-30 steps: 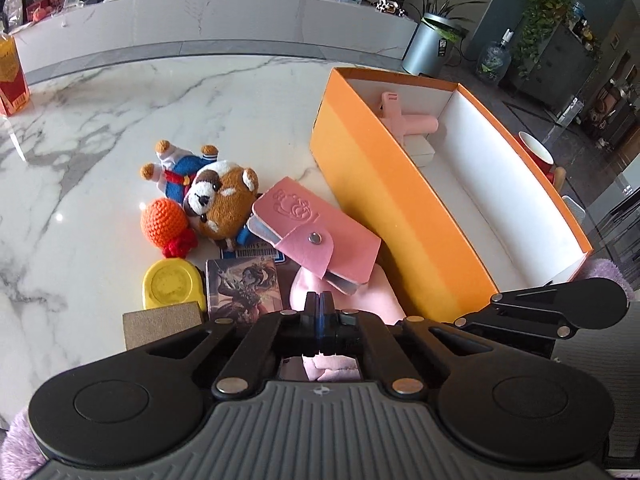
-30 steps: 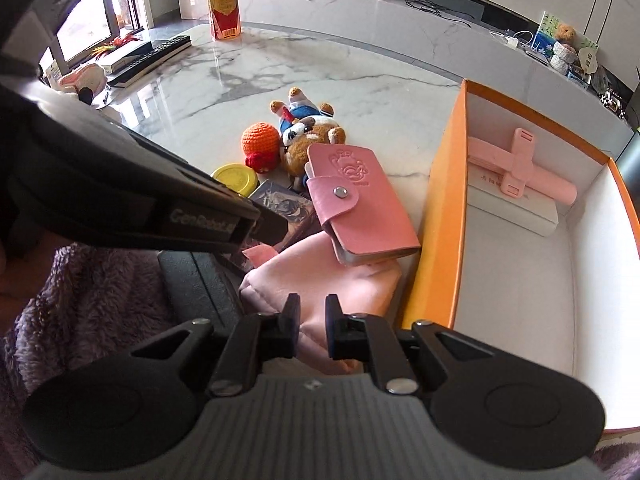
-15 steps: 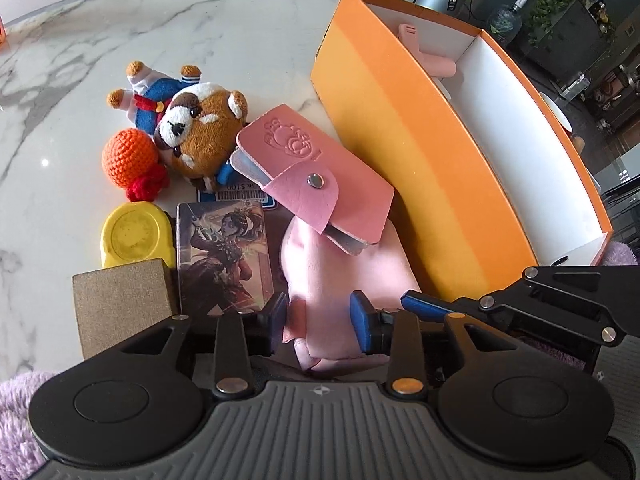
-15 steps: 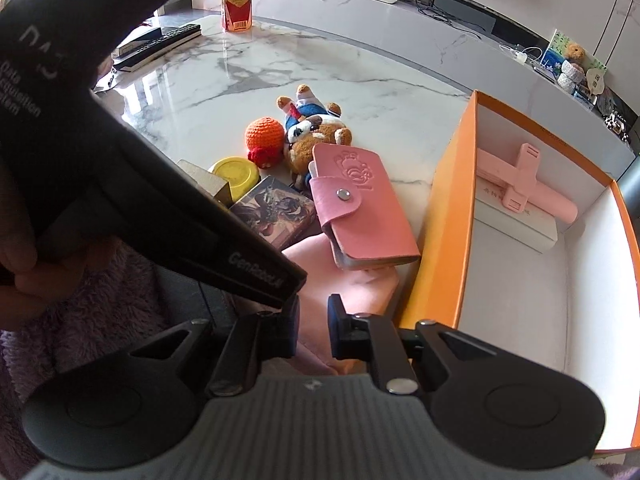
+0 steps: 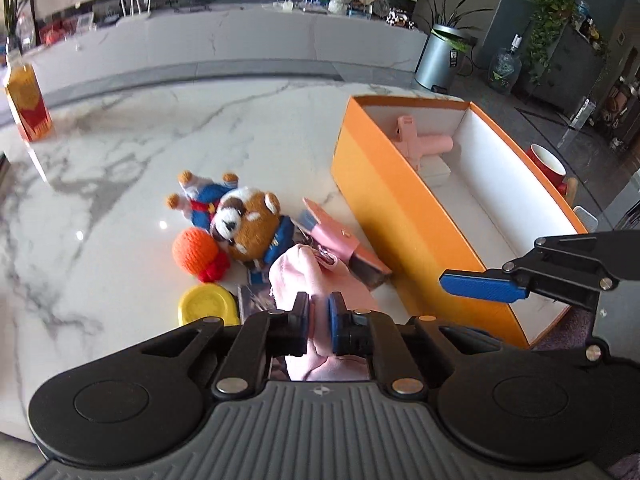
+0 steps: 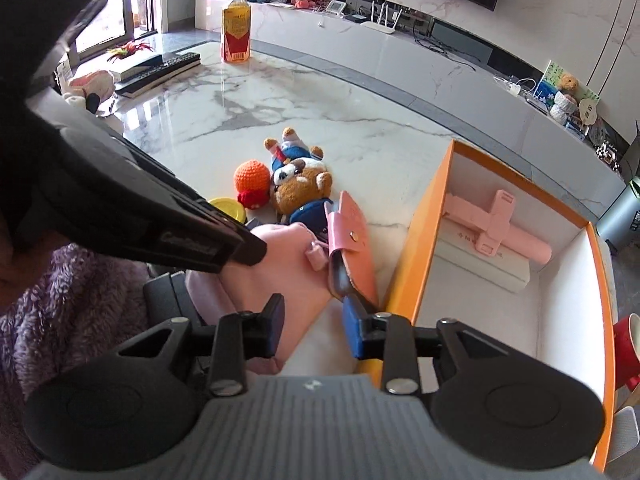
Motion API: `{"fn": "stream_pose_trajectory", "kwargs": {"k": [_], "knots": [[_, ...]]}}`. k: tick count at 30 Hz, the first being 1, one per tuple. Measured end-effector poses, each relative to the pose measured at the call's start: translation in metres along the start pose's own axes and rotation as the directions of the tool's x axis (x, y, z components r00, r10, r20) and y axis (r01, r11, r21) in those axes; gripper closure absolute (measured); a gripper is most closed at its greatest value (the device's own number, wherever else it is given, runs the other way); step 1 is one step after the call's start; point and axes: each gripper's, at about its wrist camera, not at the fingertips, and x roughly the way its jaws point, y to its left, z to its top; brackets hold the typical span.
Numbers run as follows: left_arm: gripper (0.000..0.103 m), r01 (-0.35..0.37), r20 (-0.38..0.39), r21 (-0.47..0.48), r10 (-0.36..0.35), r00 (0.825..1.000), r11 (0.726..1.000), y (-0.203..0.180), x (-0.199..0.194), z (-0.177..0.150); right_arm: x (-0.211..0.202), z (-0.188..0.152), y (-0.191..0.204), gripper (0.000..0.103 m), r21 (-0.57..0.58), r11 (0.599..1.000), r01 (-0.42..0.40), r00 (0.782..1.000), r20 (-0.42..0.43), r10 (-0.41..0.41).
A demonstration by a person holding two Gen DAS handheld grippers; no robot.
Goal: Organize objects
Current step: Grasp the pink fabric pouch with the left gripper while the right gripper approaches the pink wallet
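My left gripper (image 5: 319,322) is closing, and its pads pinch a soft pink pouch (image 5: 316,280) that bunches up off the marble table. A pink snap wallet (image 5: 340,240) leans tilted against the pouch, next to the orange box (image 5: 400,220). My right gripper (image 6: 313,330) is opening. The pouch edge (image 6: 280,264) and bare table lie between its fingers, and the pads press on nothing. Inside the box (image 6: 424,240) a pink cross-shaped thing (image 6: 500,228) rests on a white case. A plush dog (image 5: 248,228), an orange crochet ball (image 5: 194,250) and a yellow disc (image 5: 206,306) lie left of the pouch.
A picture card (image 5: 254,296) peeks out under the pouch. A drink bottle (image 6: 236,32) stands at the table's far side, with a keyboard (image 6: 160,68) near it. A red cup (image 5: 548,164) sits beyond the box. A purple fuzzy sleeve (image 6: 72,300) fills the lower left.
The left jaws opened around the pouch, then closed on it and lifted it. The wallet tipped up off the pouch toward the box. The right jaws have spread apart.
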Motion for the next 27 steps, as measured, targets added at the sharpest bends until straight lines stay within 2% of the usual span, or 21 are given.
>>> {"fn": "stream_pose_trajectory", "kwargs": {"k": [2,5,7,10,12,14,16,17,18,19,20,23,27], "knots": [[0.091,-0.087,0.052,0.106,0.082,0.995,0.990,-0.009,-0.012,0.004,0.003,0.005,-0.005,0.069,0.012,1.000,-0.016,1.000,0.005,0.016],[0.091,-0.207,0.097,0.229,0.189,0.977,0.951,-0.021,-0.017,0.004,0.014,0.016,-0.007,0.069,0.013,1.000,-0.022,1.000,0.007,0.021],[0.091,-0.236,0.105,0.277,0.215,0.971,0.931,-0.018,-0.009,0.003,0.022,0.022,-0.008,0.069,0.010,0.999,-0.031,1.000,0.000,0.031],[0.091,-0.229,0.065,0.271,0.220,0.973,0.935,-0.007,0.009,0.000,0.037,0.028,-0.009,0.071,0.049,0.994,-0.098,0.995,-0.016,0.099],[0.090,-0.203,0.043,0.226,0.199,0.979,0.953,0.002,0.014,-0.004,0.049,0.030,-0.006,0.080,0.076,0.988,-0.134,0.990,-0.034,0.137],[0.088,-0.170,0.036,0.172,0.166,0.985,0.970,0.010,0.015,-0.006,0.062,0.029,-0.001,0.082,0.091,0.984,-0.152,0.986,-0.053,0.157],[0.081,-0.146,0.030,0.136,0.143,0.989,0.980,0.017,0.014,-0.007,0.074,0.027,0.003,0.085,0.103,0.982,-0.161,0.983,-0.073,0.169],[0.072,-0.133,0.025,0.118,0.131,0.991,0.984,0.021,0.014,-0.007,0.079,0.026,0.004,0.087,0.108,0.980,-0.170,0.981,-0.079,0.178],[0.054,-0.116,0.020,0.089,0.115,0.993,0.989,0.027,0.014,-0.006,0.082,0.026,0.005,0.089,0.110,0.979,-0.173,0.980,-0.082,0.183],[0.044,-0.101,0.018,0.052,0.100,0.995,0.994,0.034,0.013,-0.005,0.084,0.026,0.006,0.089,0.109,0.979,-0.174,0.980,-0.082,0.183],[0.030,-0.089,0.013,0.003,0.089,0.996,0.996,0.043,0.013,-0.004,0.086,0.025,0.006,0.089,0.109,0.978,-0.176,0.979,-0.083,0.185],[0.028,-0.024,-0.048,-0.120,0.019,0.999,0.992,0.068,0.020,0.004,0.088,0.025,0.004,0.089,0.116,0.975,-0.189,0.977,-0.079,0.198],[0.028,0.062,-0.099,-0.248,-0.089,0.991,0.967,0.092,0.039,0.007,0.090,0.026,0.005,0.089,0.103,0.976,-0.191,0.977,-0.079,0.199]]}}
